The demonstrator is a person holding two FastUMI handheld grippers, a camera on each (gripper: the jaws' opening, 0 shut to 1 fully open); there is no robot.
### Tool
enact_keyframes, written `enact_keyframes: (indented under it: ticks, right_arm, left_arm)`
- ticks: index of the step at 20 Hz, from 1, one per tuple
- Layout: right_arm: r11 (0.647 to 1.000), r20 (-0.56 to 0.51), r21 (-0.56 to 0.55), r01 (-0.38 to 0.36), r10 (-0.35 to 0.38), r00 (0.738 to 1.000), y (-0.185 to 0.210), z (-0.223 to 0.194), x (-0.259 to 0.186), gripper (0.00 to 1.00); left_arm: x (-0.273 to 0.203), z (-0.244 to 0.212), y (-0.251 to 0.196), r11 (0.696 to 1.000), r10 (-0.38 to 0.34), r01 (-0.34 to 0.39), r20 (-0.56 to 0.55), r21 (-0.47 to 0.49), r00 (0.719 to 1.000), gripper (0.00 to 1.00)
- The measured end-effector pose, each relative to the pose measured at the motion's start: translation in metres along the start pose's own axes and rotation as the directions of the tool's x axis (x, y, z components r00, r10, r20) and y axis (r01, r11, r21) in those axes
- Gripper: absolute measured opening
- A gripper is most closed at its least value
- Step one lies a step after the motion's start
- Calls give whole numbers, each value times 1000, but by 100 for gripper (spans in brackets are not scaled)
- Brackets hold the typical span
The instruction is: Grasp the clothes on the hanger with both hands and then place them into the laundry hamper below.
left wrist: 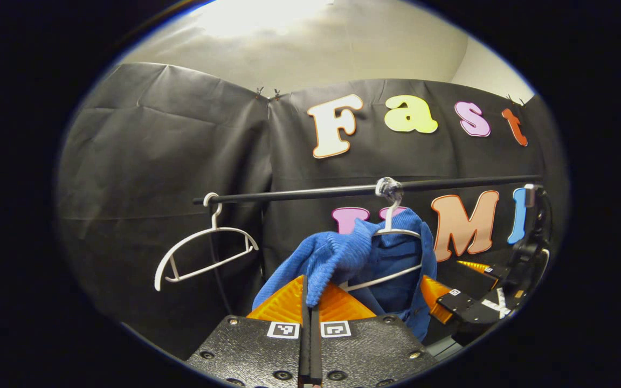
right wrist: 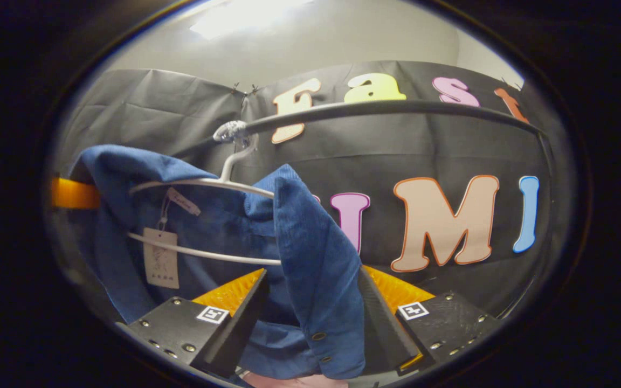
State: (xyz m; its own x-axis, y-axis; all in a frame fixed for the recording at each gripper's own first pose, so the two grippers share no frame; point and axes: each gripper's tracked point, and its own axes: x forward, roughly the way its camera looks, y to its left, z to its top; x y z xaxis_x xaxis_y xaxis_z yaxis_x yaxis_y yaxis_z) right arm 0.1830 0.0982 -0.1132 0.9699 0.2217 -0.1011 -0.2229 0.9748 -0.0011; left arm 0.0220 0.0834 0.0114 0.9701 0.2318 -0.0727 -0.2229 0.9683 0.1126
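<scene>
Jaws amid blue shirt (right wrist: 310,258), black-draped booth.

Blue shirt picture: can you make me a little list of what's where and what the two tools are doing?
shirt: blue, corduroy-looking, partly off its hanger
hanger: white, hooked on the black rail
spare hanger: white, bare, on the same rail
left tool: shut on a fold of the shirt
right tool: open, fingers either side of a hanging shirt edge
tag: paper, inside the shirt
</scene>
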Motion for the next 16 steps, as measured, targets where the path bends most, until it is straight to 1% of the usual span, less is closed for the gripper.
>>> enact_keyframes:
  ticks: [2, 3, 4, 5, 7, 8, 9, 11, 12, 13, 15, 16]
  right_arm:
    - [1000, -26, 15, -14, 15, 1000, 8, -14, 13, 95]
    - [1000, -33, 12, -17, 17, 999, 12, -20, 20, 93]
    - [1000, -46, 6, -15, 16, 999, 16, -27, 25, 86]
    - [1000, -61, 0, -4, 4, 998, 18, -34, 30, 80]
    - [999, -103, -19, 27, -29, 994, 12, -53, 38, 74]
    - [998, -122, -39, 47, -52, 991, 3, -61, 44, 77]
    - [996, -131, -53, 67, -74, 989, -4, -65, 46, 63]
    - [996, -153, -50, 70, -77, 985, -10, -70, 52, 35]
    - [996, -157, -51, 67, -74, 985, -12, -70, 50, 35]
    - [990, -153, -64, 127, -136, 979, -28, -67, 51, 35]
    - [985, -126, -55, 164, -170, 977, -41, -55, 45, 5]
    - [983, -115, -47, 179, -184, 976, -46, -47, 44, 6]
  left_arm:
    - [1, 3, 4, 1000, 11, -11, 4, -5, 1000, 0]
    - [2, 2, 6, 1000, 14, -14, -1, -2, 1000, 0]
    - [0, 1, 7, 1000, 18, -18, -3, 3, 1000, 0]
    - [-1, 1, 8, 1000, 21, -21, -3, 10, 1000, 0]
    - [-2, 5, 10, 999, 28, -28, 2, 27, 1000, 0]
    - [-2, 5, 14, 999, 32, -33, 4, 33, 999, 0]
    - [-3, 6, 19, 998, 41, -41, 7, 36, 999, 2]
    - [-4, 6, 31, 997, 64, -64, 5, 42, 998, 0]
    - [-4, 5, 39, 996, 76, -76, 1, 44, 997, 0]
    - [-3, 4, 44, 996, 85, -85, -4, 42, 996, 0]
    - [-1, 2, 52, 995, 95, -95, -10, 41, 995, 0]
    - [1, -1, 57, 994, 101, -100, -15, 46, 995, 2]
